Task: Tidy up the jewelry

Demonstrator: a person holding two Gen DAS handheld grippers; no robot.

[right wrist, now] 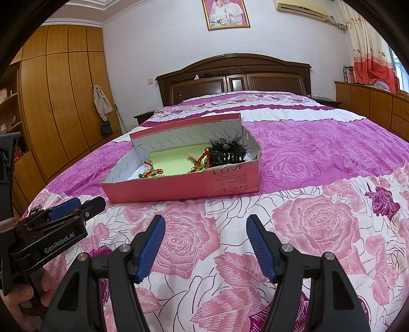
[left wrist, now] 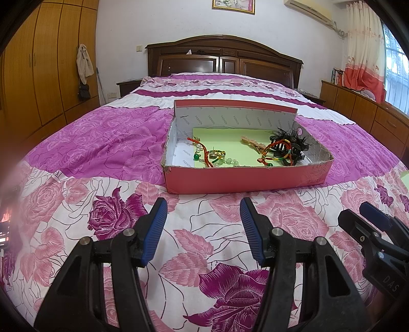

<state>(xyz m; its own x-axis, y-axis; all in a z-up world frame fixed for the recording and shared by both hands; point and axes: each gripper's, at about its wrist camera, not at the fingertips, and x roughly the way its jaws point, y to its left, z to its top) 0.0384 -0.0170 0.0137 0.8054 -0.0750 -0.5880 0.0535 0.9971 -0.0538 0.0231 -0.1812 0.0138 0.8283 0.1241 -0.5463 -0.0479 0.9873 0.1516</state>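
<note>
Both claws, left [left wrist: 203, 224] and right [right wrist: 205, 241], are held wide and empty above the quilt [left wrist: 107, 143]. The jewelry [left wrist: 212, 155] lies tangled in the box [left wrist: 245, 178] beyond (cords crossing), so several pieces could be dragged out together.

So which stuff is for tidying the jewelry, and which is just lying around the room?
For the job:
- pink box
- beaded bracelets
- coloured cords
- black feather hair clip
- green paper

Just lying about:
- cloth on wardrobe
- framed picture
- curtain
- flowered bedspread
</note>
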